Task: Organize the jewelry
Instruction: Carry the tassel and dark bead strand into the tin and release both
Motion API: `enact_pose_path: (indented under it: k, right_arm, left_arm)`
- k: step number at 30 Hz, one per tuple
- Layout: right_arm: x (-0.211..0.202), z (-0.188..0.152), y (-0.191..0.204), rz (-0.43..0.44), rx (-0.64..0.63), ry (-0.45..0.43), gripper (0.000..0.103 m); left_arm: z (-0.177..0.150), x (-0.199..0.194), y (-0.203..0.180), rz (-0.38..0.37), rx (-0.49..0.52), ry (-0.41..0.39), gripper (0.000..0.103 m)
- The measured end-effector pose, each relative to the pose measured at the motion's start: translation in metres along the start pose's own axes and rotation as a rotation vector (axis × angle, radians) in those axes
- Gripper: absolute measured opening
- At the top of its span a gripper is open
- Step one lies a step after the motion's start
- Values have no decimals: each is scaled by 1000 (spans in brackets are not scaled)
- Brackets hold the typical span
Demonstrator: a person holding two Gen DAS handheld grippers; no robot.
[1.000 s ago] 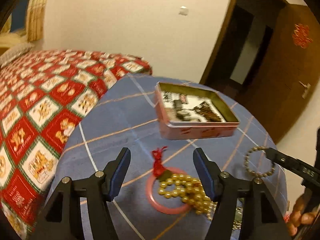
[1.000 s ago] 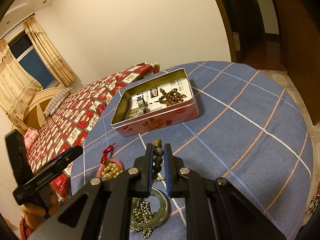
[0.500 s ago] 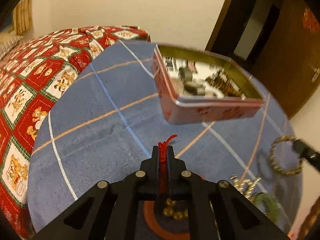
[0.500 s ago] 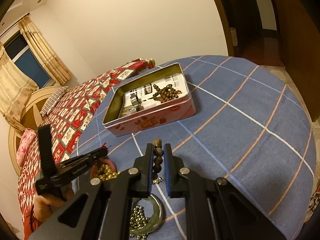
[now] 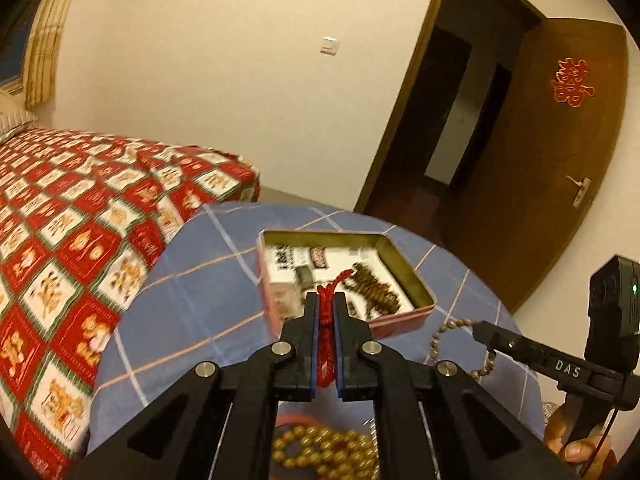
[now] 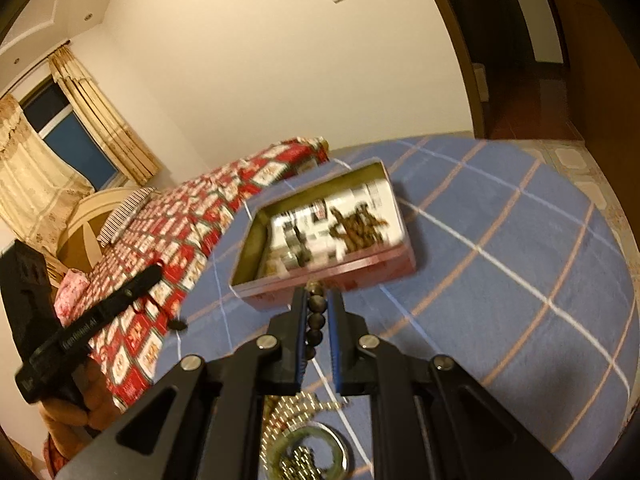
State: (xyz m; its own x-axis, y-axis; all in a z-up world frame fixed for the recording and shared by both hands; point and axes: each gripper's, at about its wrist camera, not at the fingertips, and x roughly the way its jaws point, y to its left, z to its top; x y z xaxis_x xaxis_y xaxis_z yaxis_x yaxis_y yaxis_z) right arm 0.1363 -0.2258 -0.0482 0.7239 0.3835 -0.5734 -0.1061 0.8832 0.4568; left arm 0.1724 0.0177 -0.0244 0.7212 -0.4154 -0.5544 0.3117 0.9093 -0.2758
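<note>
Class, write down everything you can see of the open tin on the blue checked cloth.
The tin is a shallow rectangular metal box with rounded corners, pinkish-red printed sides and a dull gold inner wall. It has no lid on and rests flat on the blue checked cloth. Inside lie a printed white card, a heap of brown beads and small greyish pieces too blurred to name. Neither gripper touches it.

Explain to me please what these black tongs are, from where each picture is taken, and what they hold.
No robot here: a person holds one two-finger gripper in each hand, each carrying a forward-looking camera. In the left camera's picture, the left gripper is shut on a red cord. In the right camera's picture, the right gripper is shut on a string of dark beads. On the blue checked tablecloth stands an open tin with jewelry inside. Gold beads and a green ring lie nearer.
</note>
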Motion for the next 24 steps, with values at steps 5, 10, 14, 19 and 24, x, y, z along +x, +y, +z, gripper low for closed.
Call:
enact_pose_path:
  k: [5,10,14,19,24]
  right_arm:
    - [5,25,7,19,-5,-46,14]
    - [20,46,11,37,-2,-69,14]
    - [39,57,12,57,12,-63,14]
    - [63,68,12,60,9,-52,14]
    - [83,79,2,52,26,-43,14]
  left_arm:
    - [13,15,-10,-11,29,-18,5]
    - [27,38,-11,-33,26,-28,5]
    - [36,56,-11,-30,34,-27,5]
    - [46,81,-14,-25,50,-19,5]
    - [53,113,-9,2,54,5,5]
